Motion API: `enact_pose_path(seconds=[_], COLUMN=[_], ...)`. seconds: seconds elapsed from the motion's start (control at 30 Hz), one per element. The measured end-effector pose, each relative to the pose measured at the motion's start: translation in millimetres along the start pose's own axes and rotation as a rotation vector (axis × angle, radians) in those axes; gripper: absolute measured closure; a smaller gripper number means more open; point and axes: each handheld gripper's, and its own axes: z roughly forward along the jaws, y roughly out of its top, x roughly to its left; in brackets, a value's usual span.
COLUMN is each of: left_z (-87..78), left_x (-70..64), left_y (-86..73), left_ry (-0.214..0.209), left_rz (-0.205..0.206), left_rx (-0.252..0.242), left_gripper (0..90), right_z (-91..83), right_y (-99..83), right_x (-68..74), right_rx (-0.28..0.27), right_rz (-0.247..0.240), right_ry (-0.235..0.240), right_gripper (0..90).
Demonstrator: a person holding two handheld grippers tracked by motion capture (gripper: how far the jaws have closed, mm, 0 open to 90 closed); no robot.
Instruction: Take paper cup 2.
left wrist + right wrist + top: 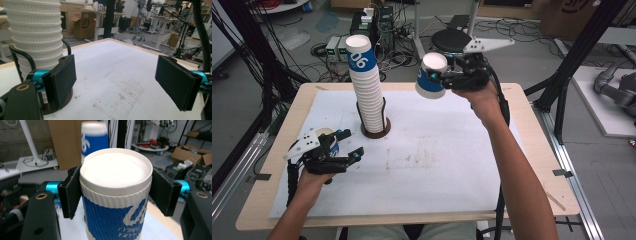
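The right tongs are gripping a blue-and-white paper cup, upside down and lifted off the tabletop, at about one o'clock from the tall cup stack; both pads are pressing its ribbed sides in the right gripper view. The left tongs are gaping wide and holding nothing, hovering near the stack's brown base, at about seven o'clock from it.

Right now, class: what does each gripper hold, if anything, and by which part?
The right gripper clamps an upside-down cup by its ribbed sides, just under the base. The left gripper is open and holds nothing.
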Motion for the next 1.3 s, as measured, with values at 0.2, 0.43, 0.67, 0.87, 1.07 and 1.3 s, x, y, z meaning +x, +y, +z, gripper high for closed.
enact_pose_path(seconds=[0.2,0.43,0.67,0.87,1.07,1.3], left_z=[7.0,17.2,32.0,39.5,41.4,42.4], left_x=[-4.5,-10.1,-17.3,-20.6,-21.5,-19.4], left_y=[-1.5,-1.9,-3.9,-2.9,0.0,-0.8], left_ry=[-0.029,-0.082,-0.100,-0.103,-0.099,-0.095], left_rz=[0.004,-0.014,0.007,0.005,0.008,0.005], left_rx=[-0.003,-0.017,-0.008,-0.018,-0.031,-0.027], left_gripper=[17.1,16.3,16.1,16.2,16.2,16.2], right_z=[-13.3,-26.2,-43.4,-58.1,-65.6,-70.8], right_y=[-42.4,-93.1,-133.7,-148.6,-159.7,-160.4], right_x=[4.6,15.6,22.4,27.1,25.1,24.1], right_rx=[0.035,0.061,0.051,0.042,0.036,0.027], right_rz=[-0.008,-0.015,0.019,0.009,0.021,0.021], right_ry=[-0.017,-0.036,-0.043,-0.073,-0.073,-0.075], right_gripper=[31.8,31.8,31.8,31.7,31.7,31.8])
